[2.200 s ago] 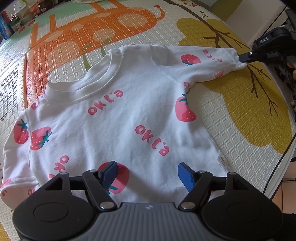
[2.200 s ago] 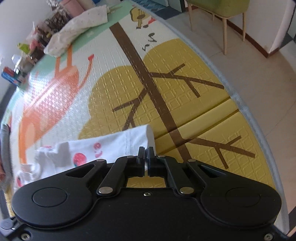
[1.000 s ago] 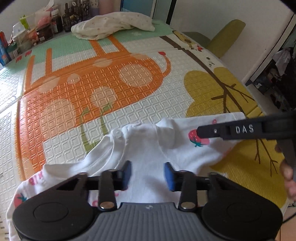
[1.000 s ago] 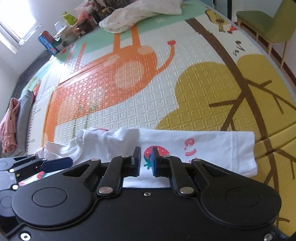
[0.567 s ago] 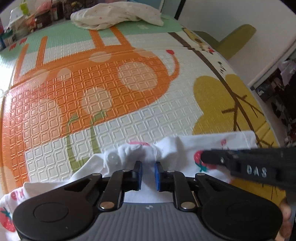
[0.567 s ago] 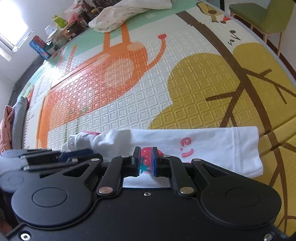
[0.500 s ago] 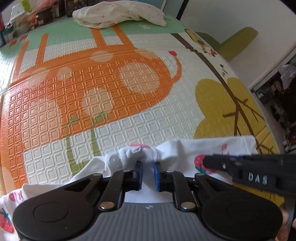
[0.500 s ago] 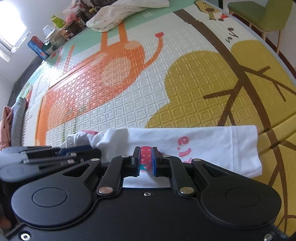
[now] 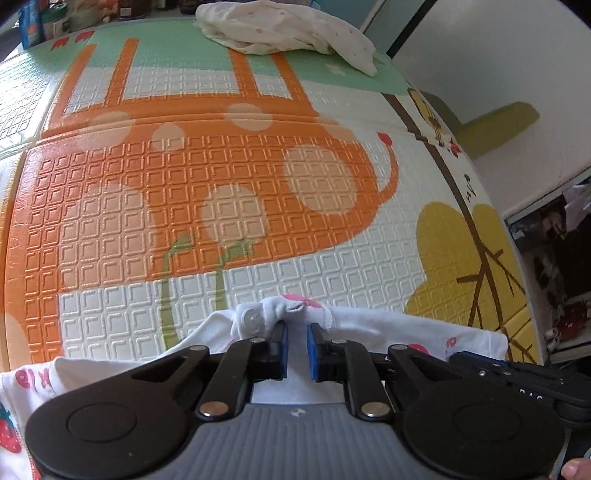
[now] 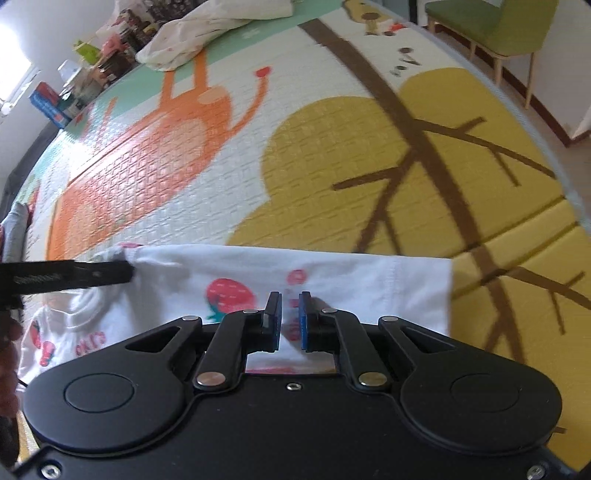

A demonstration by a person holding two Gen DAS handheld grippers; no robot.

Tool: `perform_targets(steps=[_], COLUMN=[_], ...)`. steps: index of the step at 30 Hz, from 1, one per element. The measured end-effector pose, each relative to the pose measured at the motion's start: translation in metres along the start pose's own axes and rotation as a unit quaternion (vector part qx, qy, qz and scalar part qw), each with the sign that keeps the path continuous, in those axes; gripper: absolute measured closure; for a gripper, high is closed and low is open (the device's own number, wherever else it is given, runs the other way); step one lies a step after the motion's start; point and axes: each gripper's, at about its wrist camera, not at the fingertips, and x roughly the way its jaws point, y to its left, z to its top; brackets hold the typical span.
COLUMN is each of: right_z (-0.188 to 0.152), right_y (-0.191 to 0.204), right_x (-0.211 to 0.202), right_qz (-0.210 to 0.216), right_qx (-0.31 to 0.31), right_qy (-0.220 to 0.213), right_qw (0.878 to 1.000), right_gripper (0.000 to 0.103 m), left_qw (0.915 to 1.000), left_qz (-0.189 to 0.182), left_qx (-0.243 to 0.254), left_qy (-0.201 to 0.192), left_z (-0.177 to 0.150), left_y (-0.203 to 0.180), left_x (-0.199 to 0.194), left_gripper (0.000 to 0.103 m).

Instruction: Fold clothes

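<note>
A white shirt with strawberry prints lies on the play mat. My left gripper is shut on a bunched fold of it at the neckline, beside a snap button. The sleeve stretches flat to the right. My right gripper has its jaws closing on the sleeve, with cloth between the pads at the pink print, right of a strawberry. In the right wrist view the left gripper pinches the bunch at the far left. The right gripper shows low on the right in the left wrist view.
A cream spotted garment lies crumpled at the far end of the mat. Boxes and bottles line the far left edge. A green chair stands on the floor past the mat's right edge. Grey and pink cloth sits at the left.
The left jaws narrowed from standing apart around the shoulder to pinching a bunched fold. The strawberry print, earlier between the right pads, now lies to their left. Both views shifted across the mat.
</note>
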Motion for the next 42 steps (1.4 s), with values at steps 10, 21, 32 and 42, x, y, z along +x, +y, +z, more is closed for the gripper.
perform_targets(steps=[10,21,32,42], right_z=[0.006,0.007,-0.013,-0.007], right_y=[-0.028,0.003,0.01,-0.009], right_x=[-0.013,-0.047,-0.023,-0.012], right_qz=[-0.034,0.023,0.026,-0.004], right_qx=[0.021,-0.006,-0.006,0.002], right_qy=[-0.021,-0.044,0.002,0.001], right_qw=[0.999,0.999,1.0,1.0], right_gripper=[0.097,0.094,0.094,0.095], left_qw=[1.0,0.997,0.9899,0.9834], left_qz=[-0.009,-0.042,-0.067,-0.076], left_qx=[0.0,0.065,0.105,0.139], left_qy=[0.001,0.002,0.067,0.089], left_z=[-0.002,-0.034,-0.103,-0.141], left_y=[0.0,-0.035,-0.055,-0.068], left_x=[-0.008,-0.036,-0.019,-0.022], left_gripper=[0.088,0.086,0.086,0.08])
